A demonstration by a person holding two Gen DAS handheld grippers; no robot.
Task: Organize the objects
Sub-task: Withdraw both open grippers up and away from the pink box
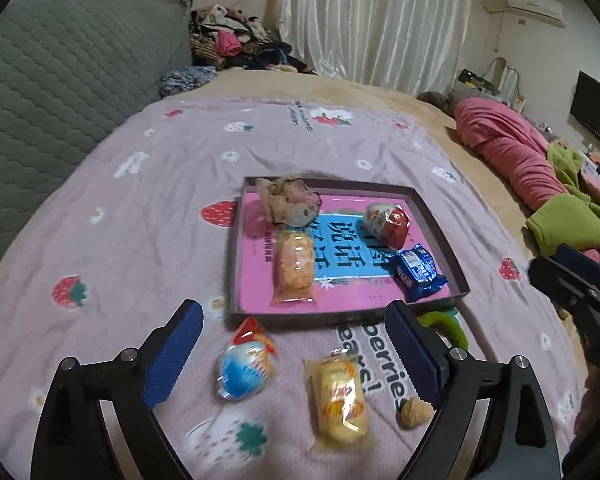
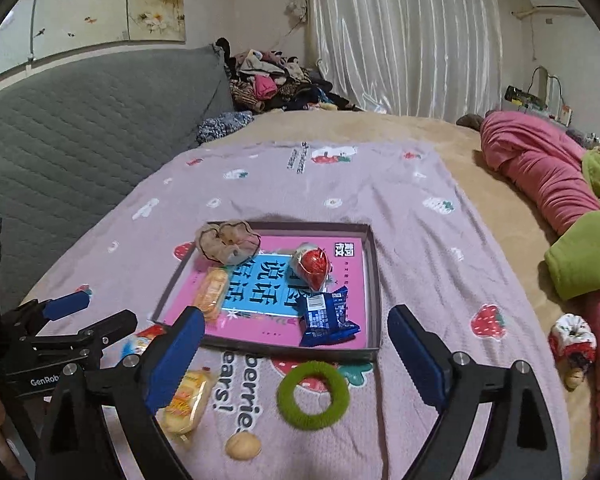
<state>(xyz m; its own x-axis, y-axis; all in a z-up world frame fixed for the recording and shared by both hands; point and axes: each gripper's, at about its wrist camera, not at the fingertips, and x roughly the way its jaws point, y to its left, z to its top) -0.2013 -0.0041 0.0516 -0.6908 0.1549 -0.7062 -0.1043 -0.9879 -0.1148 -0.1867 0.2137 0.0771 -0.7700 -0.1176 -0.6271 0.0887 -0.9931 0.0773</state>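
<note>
"GenRob" on left gripper (image 2: 66, 320) body, lower left; "berries!" upside down on blanket (image 1: 384, 360), lower centre; "说话" on pink book (image 2: 260, 276).

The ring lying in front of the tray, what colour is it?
Green ring, fuzzy; it shows best in the right wrist view.

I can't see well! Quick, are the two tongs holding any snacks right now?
Left tongs: open, holding nothing.
Right tongs: open, holding nothing.
</note>
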